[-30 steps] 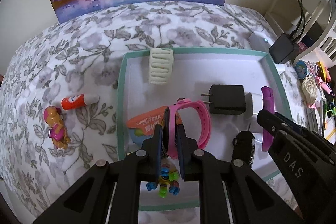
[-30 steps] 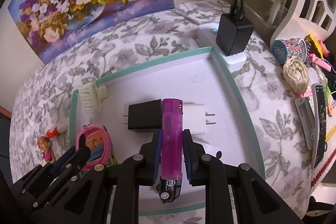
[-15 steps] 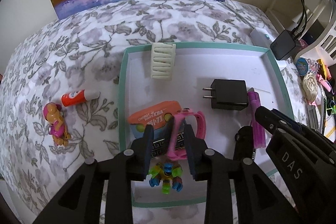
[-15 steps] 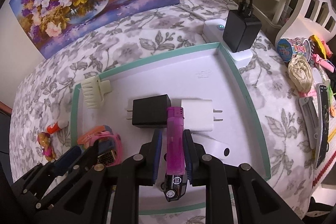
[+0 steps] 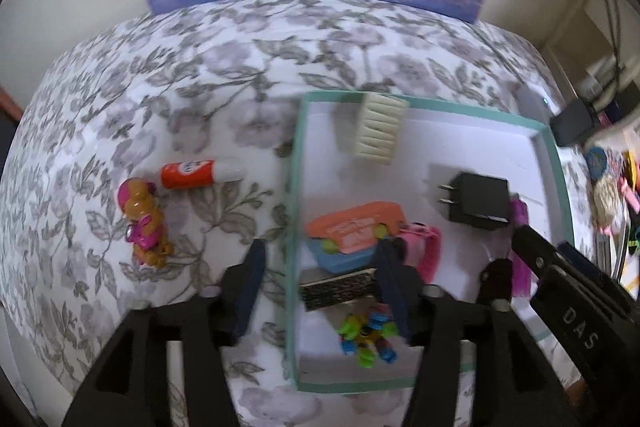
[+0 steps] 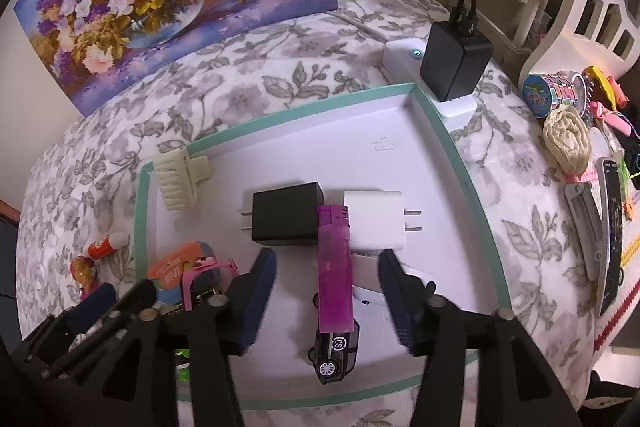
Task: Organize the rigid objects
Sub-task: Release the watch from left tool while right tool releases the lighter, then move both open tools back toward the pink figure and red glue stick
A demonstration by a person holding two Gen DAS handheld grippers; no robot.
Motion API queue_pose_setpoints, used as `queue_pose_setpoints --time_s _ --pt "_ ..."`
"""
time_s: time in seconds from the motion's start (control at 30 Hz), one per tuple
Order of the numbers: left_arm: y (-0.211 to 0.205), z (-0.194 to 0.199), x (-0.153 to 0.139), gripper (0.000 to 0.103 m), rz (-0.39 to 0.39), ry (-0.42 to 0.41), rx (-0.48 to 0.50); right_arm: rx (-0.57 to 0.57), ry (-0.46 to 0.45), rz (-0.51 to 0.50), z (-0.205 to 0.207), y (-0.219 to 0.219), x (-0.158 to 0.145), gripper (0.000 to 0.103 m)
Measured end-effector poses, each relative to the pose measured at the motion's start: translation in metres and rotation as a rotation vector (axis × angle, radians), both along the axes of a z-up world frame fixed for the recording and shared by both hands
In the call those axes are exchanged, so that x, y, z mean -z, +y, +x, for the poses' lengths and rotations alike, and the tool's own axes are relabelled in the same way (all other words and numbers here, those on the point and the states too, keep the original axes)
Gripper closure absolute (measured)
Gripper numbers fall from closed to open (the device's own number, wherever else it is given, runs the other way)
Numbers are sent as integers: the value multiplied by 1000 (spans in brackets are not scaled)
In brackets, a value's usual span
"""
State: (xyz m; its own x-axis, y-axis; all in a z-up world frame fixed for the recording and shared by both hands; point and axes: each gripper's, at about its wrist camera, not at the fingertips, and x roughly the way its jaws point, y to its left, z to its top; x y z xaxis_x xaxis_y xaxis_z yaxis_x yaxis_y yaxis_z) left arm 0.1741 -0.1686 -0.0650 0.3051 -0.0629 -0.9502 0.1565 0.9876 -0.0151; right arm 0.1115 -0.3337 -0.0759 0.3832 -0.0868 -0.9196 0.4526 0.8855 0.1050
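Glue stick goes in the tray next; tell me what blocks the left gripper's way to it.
Nothing visible does. The glue stick lies on the flowered cloth left of the tray, beside a toy figure; the left gripper, jaws opening, holds nothing.

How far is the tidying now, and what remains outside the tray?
Done: the purple lighter, pink watch, two chargers and a hair clip lie in the tray. In hand: nothing; both the left gripper and right gripper are opening, pads clear. Left: the glue stick and toy figure on the cloth.
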Motion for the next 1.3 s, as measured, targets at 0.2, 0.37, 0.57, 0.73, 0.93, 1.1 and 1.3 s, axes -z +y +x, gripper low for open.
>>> queue_pose_setpoints --time_s 0.2,0.37,0.57,0.73,0.93,1.1,1.3 --pt "43 12 -4 23 -12 -10 -137 -6 17 -23 3 3 3 22" --pt "89 23 -4 20 -24 -9 -270 -19 16 -18 6 9 3 9" --pt "146 32 -6 20 -21 -23 -422 -47 -4 -19 11 25 1 0" --pt "186 35 -8 10 -32 -34 -512 -81 -50 -11 17 44 -8 0" --pt "224 33 -8 10 -82 -31 -598 -152 -118 8 26 80 -24 0" --pt "237 35 0 10 -118 -8 -613 -239 -121 37 42 117 -24 0" --pt "240 42 10 10 -132 16 -596 -306 -84 46 63 155 -10 0"
